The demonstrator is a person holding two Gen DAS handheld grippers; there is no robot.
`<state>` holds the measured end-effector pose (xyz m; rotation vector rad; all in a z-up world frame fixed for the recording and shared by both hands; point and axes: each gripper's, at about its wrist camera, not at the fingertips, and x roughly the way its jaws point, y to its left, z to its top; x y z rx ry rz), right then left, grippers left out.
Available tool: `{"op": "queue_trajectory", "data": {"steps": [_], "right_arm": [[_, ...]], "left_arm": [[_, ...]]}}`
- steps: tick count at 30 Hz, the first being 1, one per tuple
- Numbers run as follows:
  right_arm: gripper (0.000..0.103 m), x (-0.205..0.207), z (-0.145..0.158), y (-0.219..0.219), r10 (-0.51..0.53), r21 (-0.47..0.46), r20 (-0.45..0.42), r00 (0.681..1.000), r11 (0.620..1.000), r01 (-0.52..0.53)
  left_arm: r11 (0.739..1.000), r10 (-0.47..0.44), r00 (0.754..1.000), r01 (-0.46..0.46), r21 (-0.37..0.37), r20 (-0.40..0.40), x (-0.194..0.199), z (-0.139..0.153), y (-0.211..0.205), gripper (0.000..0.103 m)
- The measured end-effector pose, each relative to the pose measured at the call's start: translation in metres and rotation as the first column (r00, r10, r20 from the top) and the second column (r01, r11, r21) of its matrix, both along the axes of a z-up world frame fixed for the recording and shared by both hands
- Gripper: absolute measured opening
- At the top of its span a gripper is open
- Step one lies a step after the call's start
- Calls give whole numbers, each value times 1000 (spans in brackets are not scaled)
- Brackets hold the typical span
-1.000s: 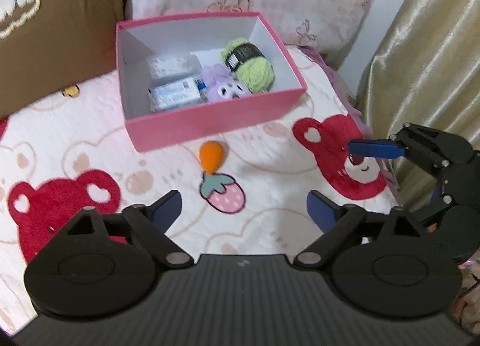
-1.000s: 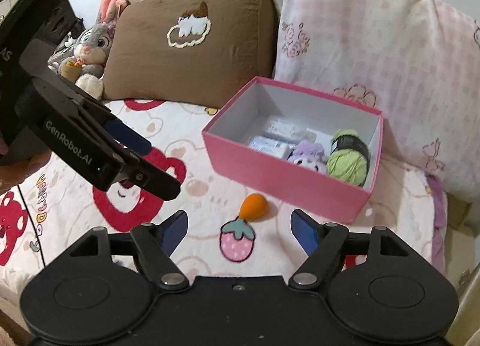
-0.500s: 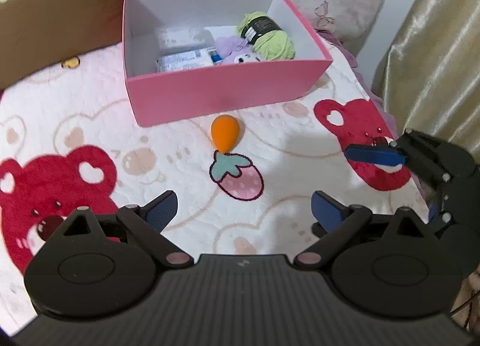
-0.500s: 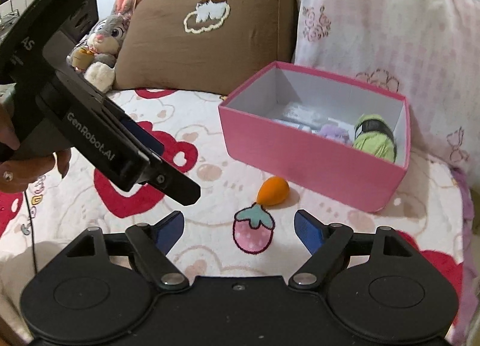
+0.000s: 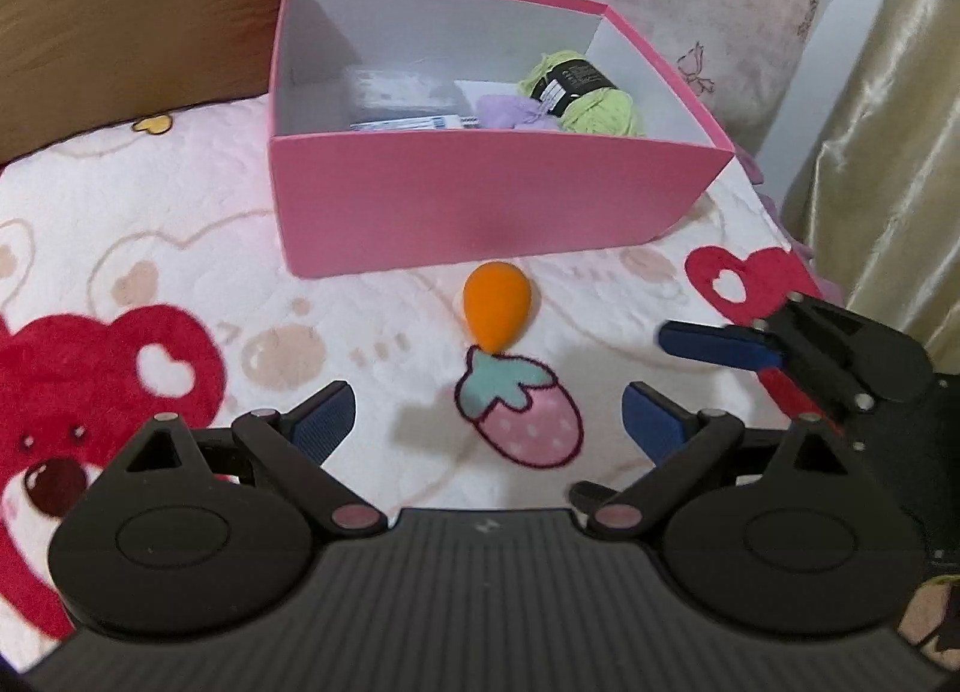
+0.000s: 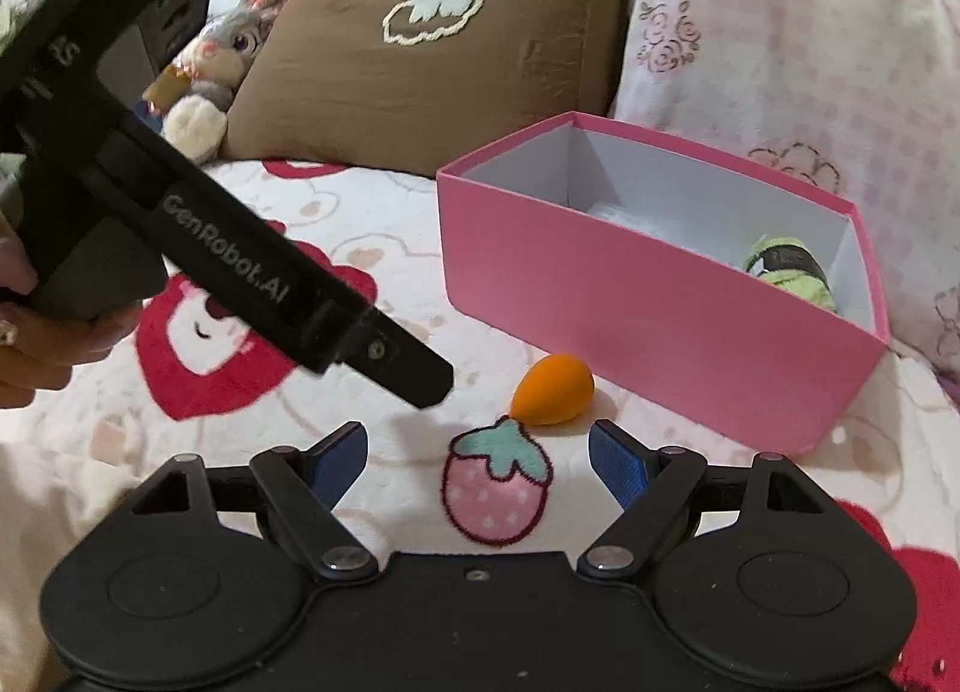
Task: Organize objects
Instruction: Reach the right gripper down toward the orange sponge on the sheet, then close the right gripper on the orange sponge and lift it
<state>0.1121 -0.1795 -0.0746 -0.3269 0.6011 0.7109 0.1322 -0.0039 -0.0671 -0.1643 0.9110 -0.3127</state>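
An orange egg-shaped sponge (image 5: 498, 314) lies on the bear-print blanket just in front of a pink box (image 5: 480, 212); it also shows in the right wrist view (image 6: 555, 389) beside the box (image 6: 630, 296). The box holds green yarn (image 5: 585, 95), a purple plush (image 5: 510, 113) and white packets (image 5: 402, 92). My left gripper (image 5: 486, 422) is open and empty, a short way before the sponge. My right gripper (image 6: 477, 455) is open and empty, close to the sponge. The right gripper's blue finger (image 5: 717, 345) shows in the left wrist view.
A brown pillow (image 6: 420, 62) and a pink checked pillow (image 6: 780, 50) stand behind the box. A grey bunny plush (image 6: 222, 56) sits at the far left. A gold curtain (image 5: 888, 122) hangs to the right of the bed. A strawberry print (image 5: 519, 419) marks the blanket.
Both grippers have moved forward and lower toward the sponge and box. The box and sponge look larger. Both stay open.
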Motion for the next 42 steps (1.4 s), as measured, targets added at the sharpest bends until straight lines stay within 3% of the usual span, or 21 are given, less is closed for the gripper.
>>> {"op": "queue_trajectory", "data": {"steps": [5,8,12,15,17,18,26,28,30,34,42], "right_arm": [[84,18,-16,11,1,-11,20,1000,1000,-1],[84,28,-29,15,-5,-11,9,1000,1000,5],[84,44,-39,16,-44,25,-32,999,999,45],[82,54,-43,15,-69,46,-55,996,996,72],[75,60,-45,16,-72,63,-79,994,995,77],[66,63,-46,17,-69,73,-94,993,994,76],[61,69,-51,18,-110,135,-141,984,982,129],[48,70,-53,17,-137,119,-141,980,981,154],[39,73,-54,14,-158,120,-146,977,977,176],[36,72,-55,8,-154,162,-159,975,970,180],[35,63,-44,12,-165,144,-169,972,971,189]], "left_arm": [[997,-4,999,7,-72,42,11,-20,-1,96],[999,39,999,-39,-24,20,22,-33,-4,93],[997,51,998,-48,-61,43,29,-44,0,91],[993,63,998,-60,-97,27,36,-49,4,77],[984,68,998,-67,-163,-3,40,-49,10,70],[981,68,998,-67,-184,2,42,-48,12,69],[990,12,999,-6,-144,38,61,-46,0,43],[987,16,1000,-13,-158,17,67,-52,-2,29],[987,34,999,-32,-159,14,69,-57,-1,23],[977,59,998,-58,-205,-1,68,-60,4,21],[984,56,998,-52,-169,15,51,-50,-5,21]]}}
